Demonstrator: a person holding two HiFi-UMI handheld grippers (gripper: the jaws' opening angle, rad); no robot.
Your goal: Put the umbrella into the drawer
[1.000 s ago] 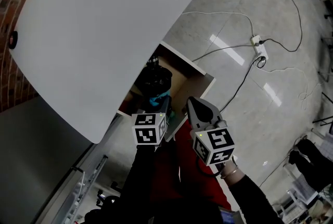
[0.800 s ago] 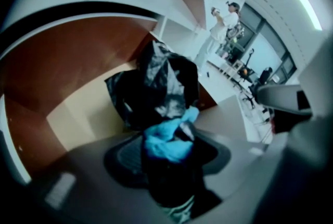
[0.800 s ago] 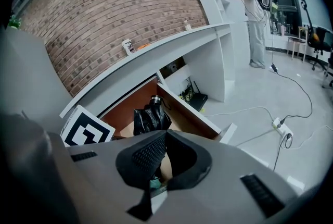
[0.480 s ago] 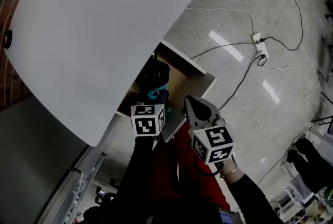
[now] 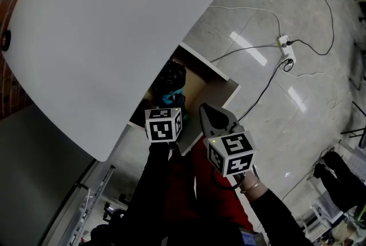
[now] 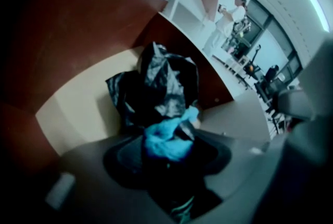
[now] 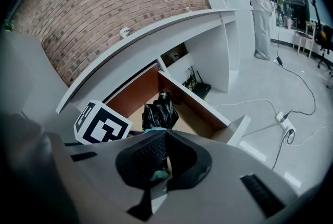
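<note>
Over the open drawer [image 5: 197, 86]: both grippers have eased down a little in the last second, and the umbrella [image 5: 170, 80] now hangs lower inside the opening. The left gripper [image 6: 169, 152] is pinching its near end (blue strap bunched at the pads). The right gripper [image 7: 164, 137] is just to the right, jaws pressed together, empty. Looks like final lowering, release still to do. A white counter [image 5: 103, 27] overhangs the drawer. Glossy grey floor [image 5: 297, 125] right, power strip [image 5: 285, 51] far right.

The umbrella [image 5: 170, 82] is in the drawer [image 5: 222, 75] under the counter [image 5: 114, 27] — the left gripper [image 5: 171, 102] before it, the right gripper [image 5: 208, 114] alongside; far right, a power strip [image 5: 285, 51] lies on the floor [image 5: 269, 125].
</note>
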